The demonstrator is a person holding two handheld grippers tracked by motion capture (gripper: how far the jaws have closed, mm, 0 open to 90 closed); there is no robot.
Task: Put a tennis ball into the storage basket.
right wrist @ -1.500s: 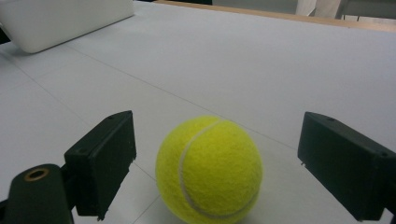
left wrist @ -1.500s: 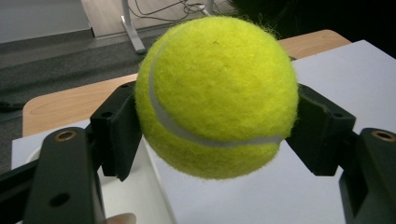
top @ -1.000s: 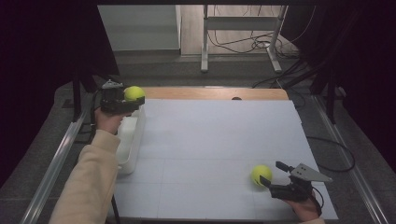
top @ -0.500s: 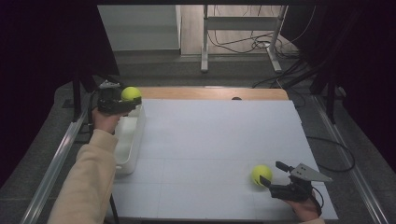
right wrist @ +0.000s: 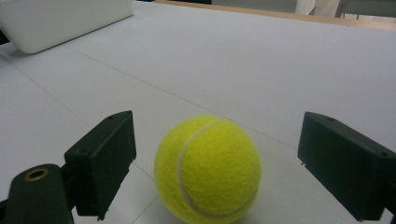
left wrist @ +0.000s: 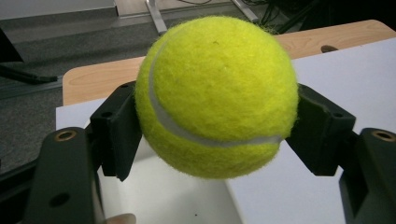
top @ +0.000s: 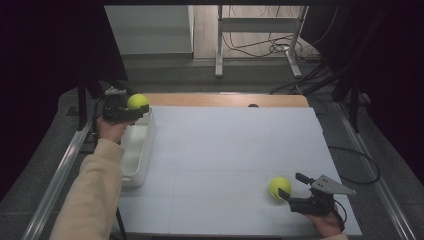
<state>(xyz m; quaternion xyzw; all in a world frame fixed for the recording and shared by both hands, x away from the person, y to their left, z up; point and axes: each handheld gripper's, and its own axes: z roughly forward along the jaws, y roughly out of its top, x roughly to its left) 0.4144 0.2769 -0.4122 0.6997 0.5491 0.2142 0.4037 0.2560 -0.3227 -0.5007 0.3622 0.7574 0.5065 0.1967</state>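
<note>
While left tongs (left wrist: 217, 135) clamp one ball (left wrist: 217, 95), right tongs (right wrist: 217, 168) gape around another (right wrist: 208, 169).

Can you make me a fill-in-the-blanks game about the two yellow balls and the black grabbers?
1. The left gripper is shut on a fuzzy yellow ____ ball.
2. That ball hangs above the far end of the long ____ plastic tray.
3. The second yellow tennis ball rests on the white table between the jaws of the ____ gripper.
4. Those jaws stand ____, not touching it.

Missing words: tennis; white; right; open
</note>
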